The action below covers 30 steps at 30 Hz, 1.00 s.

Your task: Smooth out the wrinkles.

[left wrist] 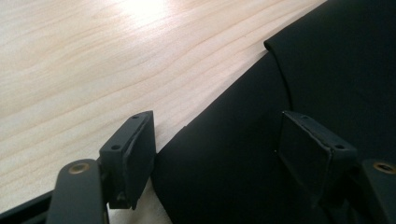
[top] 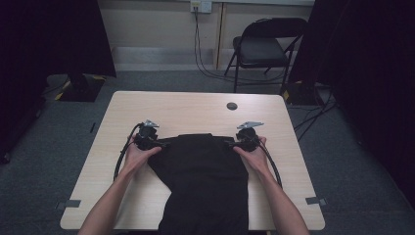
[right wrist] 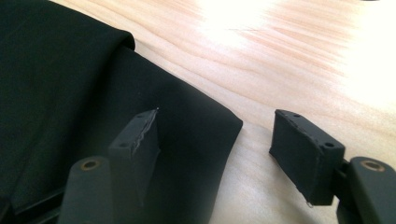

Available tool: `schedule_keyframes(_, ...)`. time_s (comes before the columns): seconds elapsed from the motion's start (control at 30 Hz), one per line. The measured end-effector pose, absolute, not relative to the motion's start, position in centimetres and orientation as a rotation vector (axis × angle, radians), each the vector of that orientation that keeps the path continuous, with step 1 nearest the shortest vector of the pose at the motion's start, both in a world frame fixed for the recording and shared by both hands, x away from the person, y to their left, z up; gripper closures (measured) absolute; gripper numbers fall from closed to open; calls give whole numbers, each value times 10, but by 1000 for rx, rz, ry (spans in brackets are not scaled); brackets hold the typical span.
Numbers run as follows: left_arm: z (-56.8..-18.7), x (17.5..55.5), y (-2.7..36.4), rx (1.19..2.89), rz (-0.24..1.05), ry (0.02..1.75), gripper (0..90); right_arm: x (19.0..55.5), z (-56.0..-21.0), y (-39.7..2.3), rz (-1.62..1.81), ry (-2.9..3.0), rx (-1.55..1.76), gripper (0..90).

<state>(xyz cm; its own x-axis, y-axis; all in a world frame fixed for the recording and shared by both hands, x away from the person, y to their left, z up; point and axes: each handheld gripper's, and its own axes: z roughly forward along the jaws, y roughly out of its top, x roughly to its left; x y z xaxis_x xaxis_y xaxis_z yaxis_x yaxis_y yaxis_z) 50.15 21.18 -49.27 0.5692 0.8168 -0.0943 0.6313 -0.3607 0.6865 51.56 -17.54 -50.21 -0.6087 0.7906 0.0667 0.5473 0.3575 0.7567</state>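
A black garment (top: 203,171) lies flat on the light wooden table (top: 195,110), running from mid-table down to the near edge. My left gripper (top: 164,144) rests at the garment's far left corner. In the left gripper view the cloth's edge (left wrist: 336,60) passes between the jaws of this gripper (left wrist: 215,135), which stand wide apart with no pad pressing on it. My right gripper (top: 230,143) sits at the far right corner. In the right gripper view that gripper (right wrist: 217,126) is open, and the cloth's corner (right wrist: 56,70) lies by its left jaw.
Bare tabletop stretches beyond the garment, with a round cable hole (top: 232,105) at the far side. A black folding chair (top: 264,46) stands behind the table, and cables trail on the grey carpet. Dark curtains hang on both sides.
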Motion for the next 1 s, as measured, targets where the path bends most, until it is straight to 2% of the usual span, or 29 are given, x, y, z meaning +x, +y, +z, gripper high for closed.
schedule_keyframes(0.1, -494, 499, 209, 2116, 377, 1141, 291, 514, -502, -170, 1081, 2327, 1132, 358)
schedule_keyframes(0.2, -493, 496, 204, 2126, 377, 1122, 330, 511, -501, -164, 1087, 2345, 1099, 474)
schedule_keyframes(0.37, -493, 490, 199, 2126, 371, 1074, 624, 510, -500, -161, 1119, 2361, 1110, 685)
schedule_keyframes(0.43, -493, 490, 199, 2119, 341, 1062, 773, 510, -500, -162, 1132, 2369, 1125, 756)
schedule_keyframes(0.5, -493, 489, 198, 2124, 317, 1050, 838, 510, -500, -163, 1142, 2377, 1134, 806)
schedule_keyframes(0.63, -495, 489, 199, 2076, 263, 1071, 862, 510, -500, -162, 1197, 2400, 1152, 873)
schedule_keyframes(1.0, -476, 490, 206, 1996, 259, 1053, 867, 513, -482, -166, 1276, 2359, 1168, 884)
